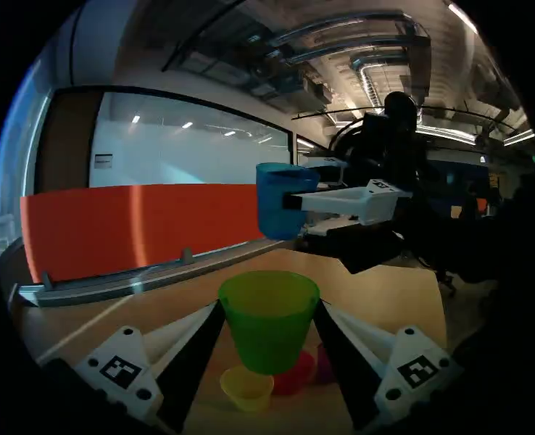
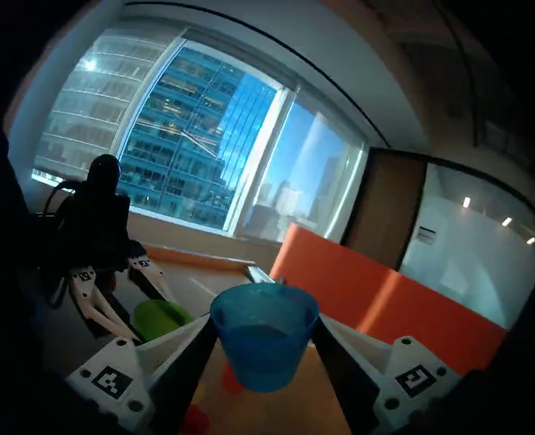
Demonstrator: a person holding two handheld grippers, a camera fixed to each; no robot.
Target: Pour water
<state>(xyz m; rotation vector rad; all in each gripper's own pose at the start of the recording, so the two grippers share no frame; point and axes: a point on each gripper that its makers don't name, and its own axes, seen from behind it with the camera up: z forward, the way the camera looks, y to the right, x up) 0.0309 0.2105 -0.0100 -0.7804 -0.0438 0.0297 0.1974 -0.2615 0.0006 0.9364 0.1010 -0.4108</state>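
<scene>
In the left gripper view my left gripper point(image 1: 269, 330) is shut on a green cup point(image 1: 269, 319), held upright above the wooden table point(image 1: 383, 290). Farther off and higher, my right gripper point(image 1: 291, 201) holds a blue cup point(image 1: 278, 199) upright. In the right gripper view my right gripper point(image 2: 265, 341) is shut on that blue cup point(image 2: 264, 344), which has water in it. To its lower left the green cup point(image 2: 159, 317) sits between the left gripper's fingers point(image 2: 97, 301).
Small yellow point(image 1: 247, 388), red point(image 1: 293, 373) and purple point(image 1: 324, 362) cups stand on the table below the green cup. An orange partition point(image 1: 137, 225) runs along the table's far edge, also in the right gripper view point(image 2: 383, 304). Big windows point(image 2: 195, 152) lie beyond.
</scene>
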